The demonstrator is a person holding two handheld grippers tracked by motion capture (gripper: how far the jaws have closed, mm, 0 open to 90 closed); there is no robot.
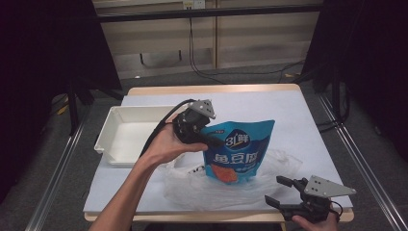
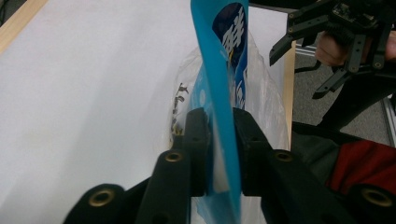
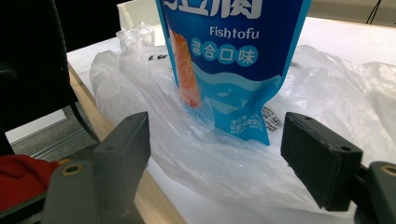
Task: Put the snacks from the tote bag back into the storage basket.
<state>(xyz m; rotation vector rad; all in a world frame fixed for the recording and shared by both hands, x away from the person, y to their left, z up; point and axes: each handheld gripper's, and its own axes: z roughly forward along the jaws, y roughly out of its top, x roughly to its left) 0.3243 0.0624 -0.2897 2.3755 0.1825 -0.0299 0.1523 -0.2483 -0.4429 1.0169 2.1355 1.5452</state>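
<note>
- The blue snack pouch (image 1: 239,150) stands upright, its lower end inside a clear plastic bag (image 1: 269,168) on the table's near half.
- A white tray (image 1: 126,134) lies to its left.
- The left gripper (image 1: 211,140) pinches the pouch's edge.
- The right gripper (image 1: 279,190) hangs spread near the bag, holding nothing.

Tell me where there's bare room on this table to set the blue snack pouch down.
The white tray at the left lies empty, and the sheet is bare along the far edge and at the right, beyond the blue snack pouch. It is crowded at the near middle, where the clear plastic bag spreads toward the right gripper.
</note>
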